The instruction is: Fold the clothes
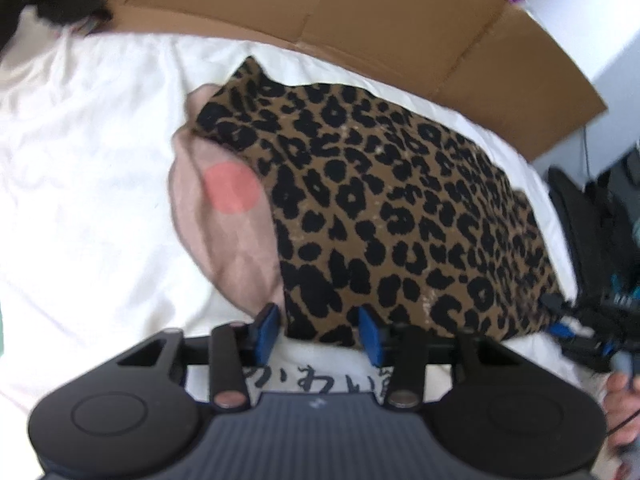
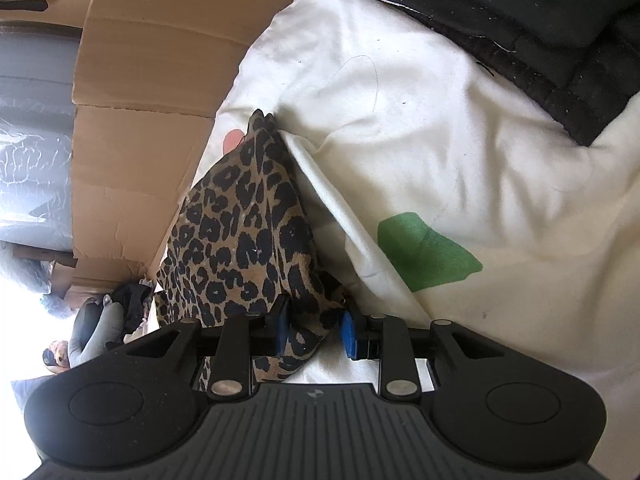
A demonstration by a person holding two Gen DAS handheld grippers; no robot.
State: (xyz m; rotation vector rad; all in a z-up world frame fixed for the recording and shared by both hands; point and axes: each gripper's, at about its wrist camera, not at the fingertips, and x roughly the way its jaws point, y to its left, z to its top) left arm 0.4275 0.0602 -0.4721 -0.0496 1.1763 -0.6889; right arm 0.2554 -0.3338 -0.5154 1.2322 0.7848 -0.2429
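A leopard-print garment [image 1: 392, 216] lies folded on a white printed cloth [image 1: 80, 184], over a pale pink patch with a coral dot [image 1: 232, 188]. My left gripper [image 1: 320, 330] is open at the garment's near edge, its blue pads on either side of the hem, not clamped. In the right wrist view the same garment [image 2: 240, 232] runs away from me. My right gripper [image 2: 314, 330] is open with a corner of the garment lying between its pads. The right gripper also shows in the left wrist view at the garment's right corner [image 1: 592, 320].
A flattened cardboard box [image 1: 360, 12] stands along the far side of the bed, also in the right wrist view [image 2: 140, 120]. A black garment [image 2: 520, 20] lies at the top right. A green print [image 2: 428, 252] marks the white cloth. Dark bags [image 1: 592, 216] sit at right.
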